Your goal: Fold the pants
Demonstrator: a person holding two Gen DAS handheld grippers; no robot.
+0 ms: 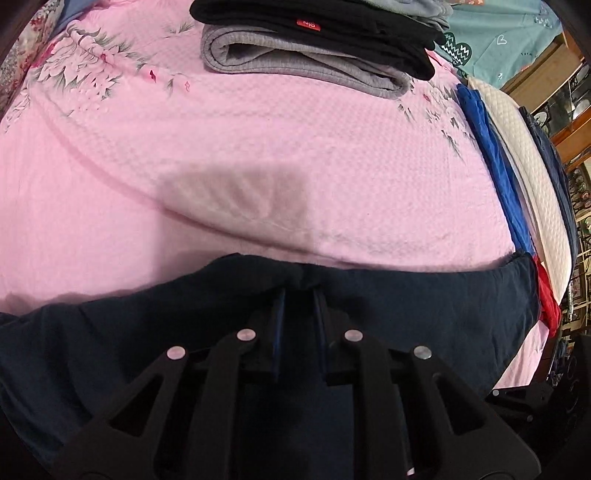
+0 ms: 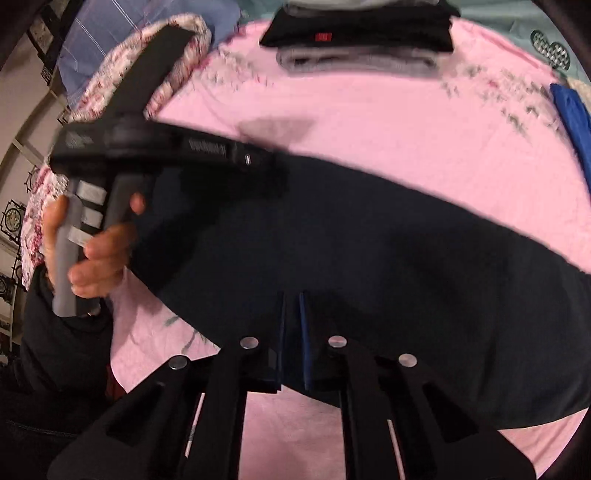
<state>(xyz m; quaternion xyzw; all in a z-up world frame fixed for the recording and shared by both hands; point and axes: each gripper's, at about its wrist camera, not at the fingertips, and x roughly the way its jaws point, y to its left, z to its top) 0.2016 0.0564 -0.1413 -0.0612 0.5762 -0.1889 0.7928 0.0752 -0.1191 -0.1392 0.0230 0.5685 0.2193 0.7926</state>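
Dark navy pants (image 1: 424, 314) lie across the near part of a pink bedspread (image 1: 258, 147). My left gripper (image 1: 301, 291) is shut on the pants' far edge, where the cloth bunches up at its tips. In the right wrist view the pants (image 2: 369, 258) run as a wide band from upper left to lower right. My right gripper (image 2: 293, 297) is shut on their near edge, with navy cloth between the narrow blue pads. A person's hand (image 2: 99, 251) holds the left gripper's handle at the left; that gripper's tips are blurred against the dark cloth.
A stack of folded clothes, black (image 1: 332, 29) on grey (image 1: 306, 62), sits at the far side of the bed. Blue cloth (image 1: 495, 158), a white quilted pillow (image 1: 524, 155) and red cloth (image 1: 548, 299) line the right edge. A floral quilt (image 2: 110, 81) lies far left.
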